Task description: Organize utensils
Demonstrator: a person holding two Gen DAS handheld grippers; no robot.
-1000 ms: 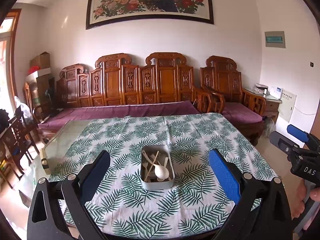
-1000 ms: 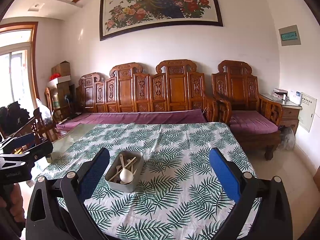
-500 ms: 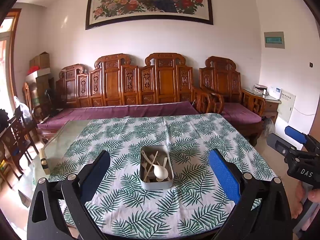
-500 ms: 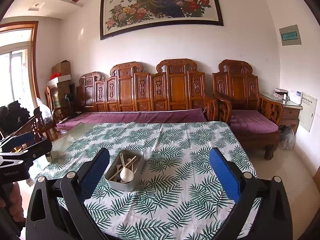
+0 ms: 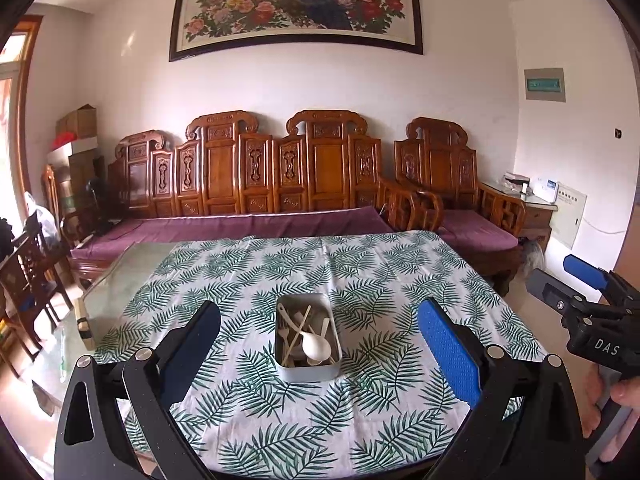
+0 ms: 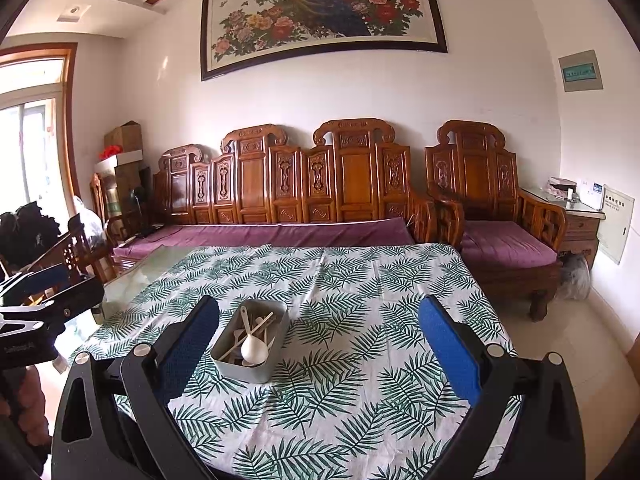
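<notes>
At the near edge of the table, the left gripper (image 5: 318, 344) hangs above the cloth with its jaws spread wide and nothing between them; its frame is matte black with round silver rivets, and the long finger pads (image 5: 448, 350) are blue with a fine dotted grip texture. The right gripper (image 6: 318, 344) is built the same way and is likewise wide apart and empty, held just beside the left one, whose black body shows at the left border of the right wrist view.

Between the left gripper's fingers, on the tablecloth (image 5: 384, 280), sits a grey tray (image 5: 309, 372), a rounded rectangular tin with smooth upright walls. Inside it lie the pale utensils (image 5: 304, 330) in a loose crossed heap: a cream spoon (image 5: 316, 346) with a smooth oval bowl on top, thin flat sticks and what look like small forks beneath. In the right wrist view the tray (image 6: 250, 372) stands nearer the left finger than the right.

The cloth is white, printed with green fern fronds, slightly creased, and leaves a strip of glass tabletop (image 5: 132, 268) bare on the left.

Beyond the table stands a long carved wooden bench (image 5: 256, 168) with glossy panels and a purple cushion, a matching armchair (image 5: 440, 184) to its right, and above them a framed peacock-and-peony painting (image 5: 296, 4) on the white wall.
</notes>
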